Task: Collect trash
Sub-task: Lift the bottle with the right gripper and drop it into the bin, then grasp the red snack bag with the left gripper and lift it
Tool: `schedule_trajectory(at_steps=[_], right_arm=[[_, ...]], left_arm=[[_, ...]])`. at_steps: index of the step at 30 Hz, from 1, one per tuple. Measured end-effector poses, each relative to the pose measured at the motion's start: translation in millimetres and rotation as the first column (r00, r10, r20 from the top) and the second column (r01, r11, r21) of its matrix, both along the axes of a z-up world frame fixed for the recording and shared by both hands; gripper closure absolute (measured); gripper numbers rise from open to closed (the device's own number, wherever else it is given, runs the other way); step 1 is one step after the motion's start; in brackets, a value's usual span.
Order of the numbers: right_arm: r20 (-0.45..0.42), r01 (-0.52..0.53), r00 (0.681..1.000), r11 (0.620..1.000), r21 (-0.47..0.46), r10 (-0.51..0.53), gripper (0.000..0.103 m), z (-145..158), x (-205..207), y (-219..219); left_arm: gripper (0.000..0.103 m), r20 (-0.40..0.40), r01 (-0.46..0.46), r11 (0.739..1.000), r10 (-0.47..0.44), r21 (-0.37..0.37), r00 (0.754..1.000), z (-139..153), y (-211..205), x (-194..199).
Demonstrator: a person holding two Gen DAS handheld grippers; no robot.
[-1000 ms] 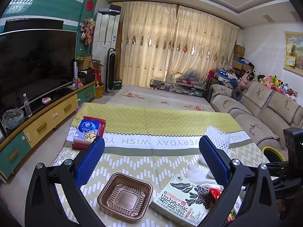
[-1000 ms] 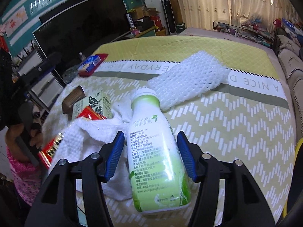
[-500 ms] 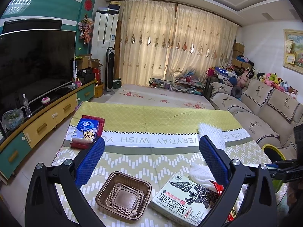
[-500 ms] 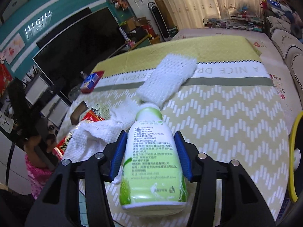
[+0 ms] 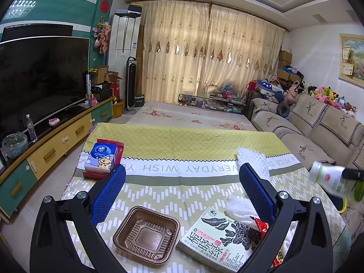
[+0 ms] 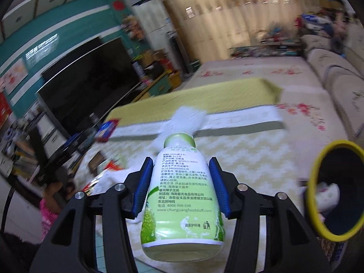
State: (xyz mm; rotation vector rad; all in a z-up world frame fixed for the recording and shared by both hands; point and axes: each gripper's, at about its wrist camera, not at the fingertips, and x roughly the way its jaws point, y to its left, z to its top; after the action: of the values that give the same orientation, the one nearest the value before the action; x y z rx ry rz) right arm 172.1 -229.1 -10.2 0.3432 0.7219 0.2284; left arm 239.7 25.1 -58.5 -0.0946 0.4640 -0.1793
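**A:** What did we have in the right tool [image 6: 179, 188]?

**B:** We had its two blue pads [image 6: 143, 188] pinching the sides of a green-and-white drink bottle [image 6: 182, 200]. The bottle was clear of the worktop [image 6: 250, 150], cap pointing away from us, printed label facing up. In the left wrist view the same bottle [image 5: 329, 180] showed at the far right edge, in the air above the cloth.

**A:** And the bin?

**B:** We saw a dark bin with a yellow rim [image 6: 312, 182] just off the right side of the worktop, below and to the right of the bottle. Something pale lay inside it; we could not tell what.

**A:** What about the left tool [image 5: 182, 191]?

**B:** We held it with its pads spread wide and nothing between them, over the near part of the worktop.

**A:** What else lay there?

**B:** Near us, a brown plastic tray [image 5: 146, 236] sat beside a pale green tea box [image 5: 218, 238]. A white towel [image 5: 238, 207] and a red wrapper [image 5: 261, 225] touched the box's right side. Farther off lay a white foam net sleeve [image 5: 251, 161], and at the left a blue tissue pack [image 5: 102, 158] on a red packet [image 5: 119, 146].
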Motion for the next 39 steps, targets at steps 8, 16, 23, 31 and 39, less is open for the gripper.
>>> schedule_trajectory(at_steps=[8,16,23,31,39], right_arm=[[-0.052,0.365,0.928,0.927,-0.084,-0.370,0.054,-21.6,-24.4,-118.8],[-0.112,0.546,0.808,0.806,-0.228,-0.578,0.053,-74.5,-12.5,-190.6],[-0.034,0.584,0.792,0.772,-0.250,-0.610,0.047,-72.3,-9.8,-167.8],[0.155,0.487,0.873,0.832,-0.265,-0.462,0.038,-48.8,-26.0,-63.8],[0.177,0.472,0.881,0.833,-0.288,-0.438,0.038,-55.3,-25.8,-43.0]], left_arm=[[0.005,0.014,0.015,1.000,-0.015,0.009,1.000,0.7,-3.7,-1.0],[0.005,0.017,0.029,0.999,-0.029,0.029,0.999,0.0,-8.8,-0.2],[0.005,0.030,0.048,0.997,-0.050,0.052,0.998,-0.1,-14.5,-2.2],[0.005,0.038,0.142,0.987,-0.146,0.076,0.989,2.1,-35.1,-10.5],[0.044,-0.072,0.272,0.953,-0.265,0.133,0.962,10.5,-61.0,-29.9]])
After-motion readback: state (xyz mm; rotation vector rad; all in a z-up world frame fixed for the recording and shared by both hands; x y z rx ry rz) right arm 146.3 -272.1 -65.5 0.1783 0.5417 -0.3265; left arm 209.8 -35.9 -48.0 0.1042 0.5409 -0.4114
